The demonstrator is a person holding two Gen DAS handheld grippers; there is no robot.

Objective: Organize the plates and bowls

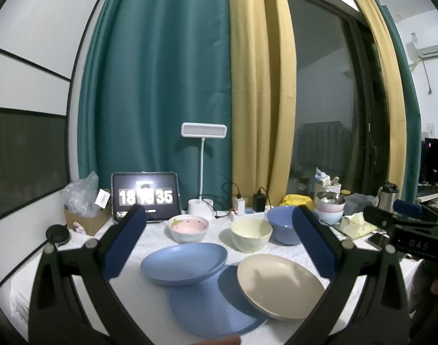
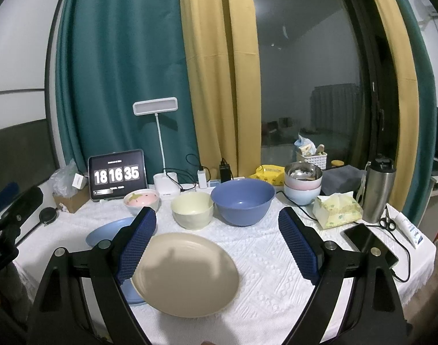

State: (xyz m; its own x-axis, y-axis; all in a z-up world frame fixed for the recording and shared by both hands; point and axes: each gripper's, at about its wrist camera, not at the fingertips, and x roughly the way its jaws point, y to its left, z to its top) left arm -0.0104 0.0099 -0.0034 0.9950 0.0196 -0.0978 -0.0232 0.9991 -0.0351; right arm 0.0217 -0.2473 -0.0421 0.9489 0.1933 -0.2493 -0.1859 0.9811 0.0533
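Note:
On the white tablecloth (image 2: 262, 253) a beige plate (image 1: 279, 284) (image 2: 187, 270) and a blue plate (image 1: 184, 263) (image 2: 109, 231) each lean on a flat blue plate (image 1: 213, 304). Behind them stand a pink strawberry bowl (image 1: 188, 227) (image 2: 142, 200), a cream bowl (image 1: 251, 234) (image 2: 192, 210) and a large blue bowl (image 1: 282, 224) (image 2: 242, 204). My left gripper (image 1: 216, 241) is open and empty above the plates. My right gripper (image 2: 217, 241) is open and empty above the beige plate.
A tablet clock (image 2: 117, 175), a desk lamp (image 2: 157, 109), chargers and a box with plastic (image 1: 81, 201) line the back. Stacked pastel bowls with a steel bowl (image 2: 302, 184), tissues (image 2: 338, 211), a steel flask (image 2: 378, 189), a phone (image 2: 368, 244) and scissors lie at the right.

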